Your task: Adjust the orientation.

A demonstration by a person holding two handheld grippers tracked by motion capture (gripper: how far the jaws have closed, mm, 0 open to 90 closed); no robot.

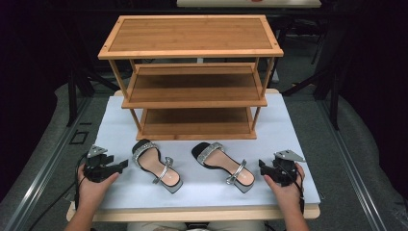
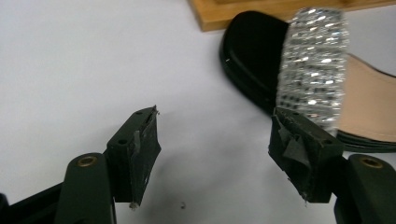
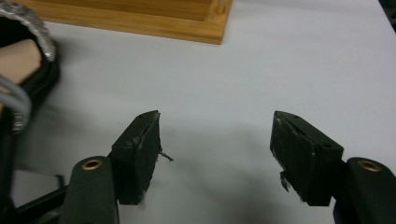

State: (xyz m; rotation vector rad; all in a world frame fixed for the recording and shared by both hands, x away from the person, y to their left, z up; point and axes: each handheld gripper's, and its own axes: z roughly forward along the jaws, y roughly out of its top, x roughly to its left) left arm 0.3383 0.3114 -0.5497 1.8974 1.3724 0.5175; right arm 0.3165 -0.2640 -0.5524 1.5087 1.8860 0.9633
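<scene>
Two black heeled sandals with silver sparkly straps lie side by side on the white table top: the left sandal [image 1: 156,165] and the right sandal [image 1: 223,166]. My left gripper [image 1: 121,166] rests on the table just left of the left sandal, jaws open and empty. In the left gripper view the sandal's toe and strap [image 2: 312,70] lie just beyond the right jaw of my left gripper [image 2: 215,140]. My right gripper [image 1: 262,167] sits right of the right sandal, open with nothing between its jaws. The right gripper view has that sandal [image 3: 23,79] at the left edge, beside my right gripper [image 3: 215,140].
A three-tier bamboo shoe rack [image 1: 192,77] stands at the back of the white table top [image 1: 207,192], all shelves bare. Its base board [image 3: 140,21] runs close ahead of the grippers. Dark floor and metal rails flank the table.
</scene>
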